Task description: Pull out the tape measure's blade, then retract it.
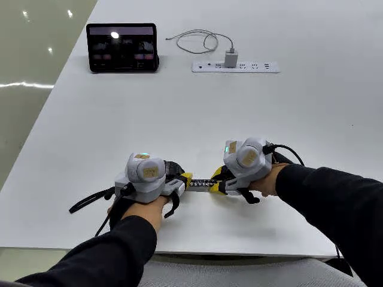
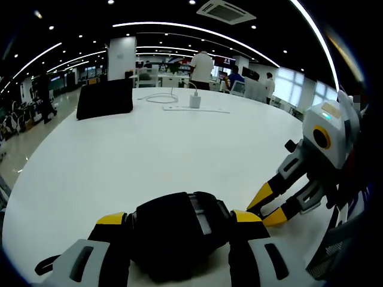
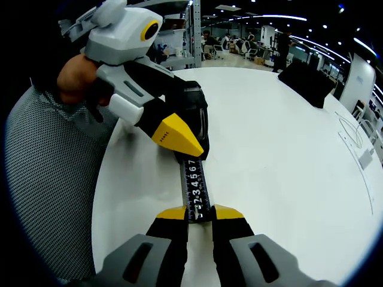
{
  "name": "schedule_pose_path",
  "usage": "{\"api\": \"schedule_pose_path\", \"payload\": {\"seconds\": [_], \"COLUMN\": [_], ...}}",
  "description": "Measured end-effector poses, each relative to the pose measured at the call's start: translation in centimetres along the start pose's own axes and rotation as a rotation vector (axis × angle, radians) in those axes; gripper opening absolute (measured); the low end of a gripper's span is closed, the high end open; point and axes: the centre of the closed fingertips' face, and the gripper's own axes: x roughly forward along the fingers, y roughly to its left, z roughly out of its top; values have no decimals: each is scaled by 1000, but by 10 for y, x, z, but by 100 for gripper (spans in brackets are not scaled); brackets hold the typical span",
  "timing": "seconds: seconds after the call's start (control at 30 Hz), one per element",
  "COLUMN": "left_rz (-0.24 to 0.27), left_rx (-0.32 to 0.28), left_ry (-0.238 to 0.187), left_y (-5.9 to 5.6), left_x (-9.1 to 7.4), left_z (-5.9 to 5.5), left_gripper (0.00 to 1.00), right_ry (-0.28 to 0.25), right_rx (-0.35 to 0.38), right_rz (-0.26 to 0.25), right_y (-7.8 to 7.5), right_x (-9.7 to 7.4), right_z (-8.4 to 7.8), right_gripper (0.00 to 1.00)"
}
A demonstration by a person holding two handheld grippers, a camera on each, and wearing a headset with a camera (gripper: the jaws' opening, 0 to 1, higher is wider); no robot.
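The black tape measure case (image 2: 179,233) sits on the white table between the yellow-tipped fingers of my left gripper (image 2: 179,218), which is shut on it. In the head view my left gripper (image 1: 179,182) is at the near edge, left of centre. A short length of the blade (image 3: 195,188) with printed numbers runs from the case (image 3: 194,119) to my right gripper (image 3: 197,213), which is shut on the blade's end. In the head view the blade (image 1: 200,183) spans the small gap to my right gripper (image 1: 215,182).
A black tablet (image 1: 122,46) stands at the far left of the table. A white power strip (image 1: 236,67) with a charger and cable lies at the far middle. The table's near edge (image 1: 239,251) runs just below my hands.
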Motion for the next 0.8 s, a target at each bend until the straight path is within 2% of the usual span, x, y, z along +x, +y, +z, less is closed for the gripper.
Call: {"api": "schedule_pose_path", "payload": {"seconds": [0.8], "left_rz": [1], "left_rx": [-3], "left_ry": [9], "left_y": [0], "left_x": [-1], "left_z": [-1], "left_gripper": [63], "right_ry": [-25], "right_rx": [3], "right_rz": [-9], "right_y": [2], "right_x": [11], "right_z": [12], "right_gripper": [11]}}
